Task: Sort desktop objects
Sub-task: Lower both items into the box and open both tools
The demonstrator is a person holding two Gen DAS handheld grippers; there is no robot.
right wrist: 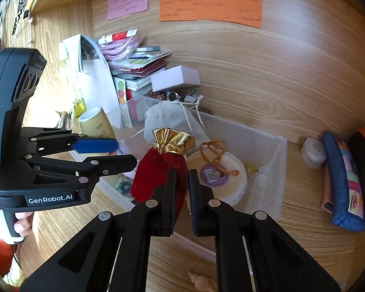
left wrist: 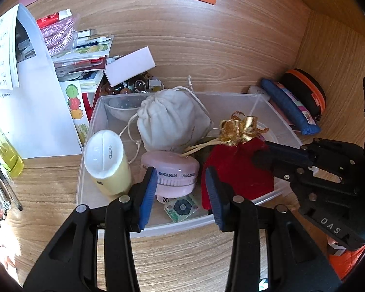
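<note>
Nearest us in the right wrist view, our right gripper (right wrist: 182,182) has its fingers clamped on the red pouch (right wrist: 155,182), pinching the cloth just below its gold-tied neck. The pouch hangs over the near rim of the clear bin (right wrist: 267,170), long axis roughly upright, neck on top. Our left gripper (left wrist: 180,189) sits just beside it with fingers apart and nothing between them, pointed at the pink round case (left wrist: 175,170) inside the bin. Likely next: lower the pouch in, right hand only.

Matt red velvet pouch (right wrist: 158,177) with shiny gold foil top, in a translucent plastic bin (right wrist: 267,170) on wood-grain desk (right wrist: 267,77).
</note>
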